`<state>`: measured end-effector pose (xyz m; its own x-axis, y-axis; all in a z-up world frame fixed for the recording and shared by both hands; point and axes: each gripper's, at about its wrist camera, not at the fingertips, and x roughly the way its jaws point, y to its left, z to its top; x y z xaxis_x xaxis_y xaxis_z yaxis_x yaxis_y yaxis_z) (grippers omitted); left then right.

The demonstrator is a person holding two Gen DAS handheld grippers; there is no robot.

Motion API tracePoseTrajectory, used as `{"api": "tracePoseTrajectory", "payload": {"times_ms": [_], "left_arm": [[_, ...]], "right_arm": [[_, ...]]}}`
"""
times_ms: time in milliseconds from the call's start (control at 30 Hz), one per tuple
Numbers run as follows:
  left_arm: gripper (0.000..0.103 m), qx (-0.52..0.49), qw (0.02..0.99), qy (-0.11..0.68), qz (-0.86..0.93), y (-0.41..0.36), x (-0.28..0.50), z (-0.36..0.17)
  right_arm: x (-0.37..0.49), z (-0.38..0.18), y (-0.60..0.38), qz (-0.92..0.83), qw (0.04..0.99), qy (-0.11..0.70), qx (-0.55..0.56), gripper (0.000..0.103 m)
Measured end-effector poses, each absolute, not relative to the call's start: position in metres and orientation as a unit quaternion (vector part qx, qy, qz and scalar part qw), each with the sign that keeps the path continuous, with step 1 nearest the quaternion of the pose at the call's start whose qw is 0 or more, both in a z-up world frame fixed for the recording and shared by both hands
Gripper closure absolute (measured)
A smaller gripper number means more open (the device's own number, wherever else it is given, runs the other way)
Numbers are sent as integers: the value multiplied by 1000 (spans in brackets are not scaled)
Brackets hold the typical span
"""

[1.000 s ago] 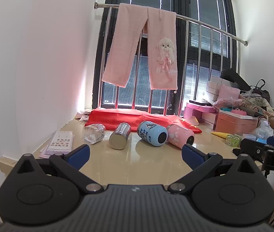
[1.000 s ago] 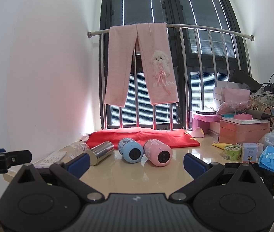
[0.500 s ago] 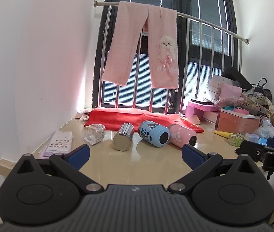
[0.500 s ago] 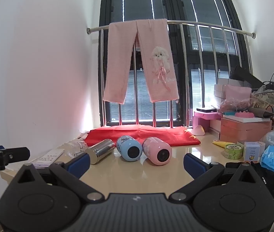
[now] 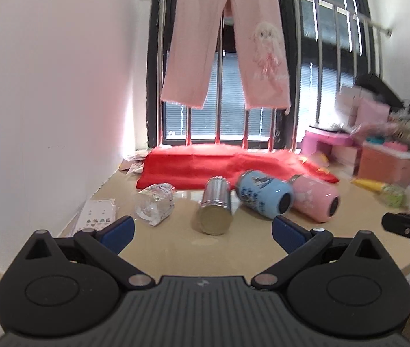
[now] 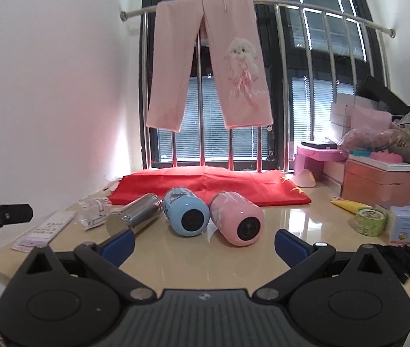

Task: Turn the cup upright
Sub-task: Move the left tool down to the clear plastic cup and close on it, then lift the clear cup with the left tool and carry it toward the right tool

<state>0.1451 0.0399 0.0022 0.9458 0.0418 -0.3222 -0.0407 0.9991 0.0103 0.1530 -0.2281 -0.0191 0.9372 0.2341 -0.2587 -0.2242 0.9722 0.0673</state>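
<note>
Several cups lie on their sides on the beige table [image 5: 233, 257]: a clear glass cup [image 5: 154, 206], a steel cup [image 5: 215, 209], a blue cup [image 5: 265, 195] and a pink cup [image 5: 316, 199]. In the right wrist view they are the steel cup [image 6: 134, 217], the blue cup [image 6: 186, 212] and the pink cup [image 6: 238, 217]. My left gripper [image 5: 202, 232] is open and empty, short of the steel cup. My right gripper [image 6: 203, 243] is open and empty, in front of the blue and pink cups.
A red cloth [image 6: 207, 183] lies behind the cups by the window bars. Pink trousers [image 6: 207, 63] hang from the rail. Boxes [image 6: 384, 177], a tape roll [image 6: 371, 221] and packets crowd the table's right side. A sticker sheet [image 5: 98, 217] lies at the left edge.
Both grippers have moved forward toward the cups, which now look larger. The left wrist view is blurred by motion. The jaws stay open.
</note>
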Motion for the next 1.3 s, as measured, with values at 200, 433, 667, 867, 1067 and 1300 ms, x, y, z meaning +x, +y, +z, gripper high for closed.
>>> {"api": "tracePoseTrajectory", "payload": {"times_ms": [200,433,667,867,1067,1300], "left_arm": [[0,57,976,208,19,54,214,9],[0,89,957,275,19,77,305,11],[0,123,918,375,27,99,399,-10],[0,123,881,456,9,112,458,-27],[4,118,841,528,-7,124,501,-51],[40,111,840,530,-33,127,486,-52]], "right_arm": [[213,-24,-210,126,981,147,13,0],[276,-27,-186,136,977,164,11,0],[326,-31,-168,145,974,175,-13,0],[352,-31,-166,161,970,179,-41,0],[369,-32,-161,191,962,182,-65,0],[364,-37,-149,252,945,188,-91,0]]}}
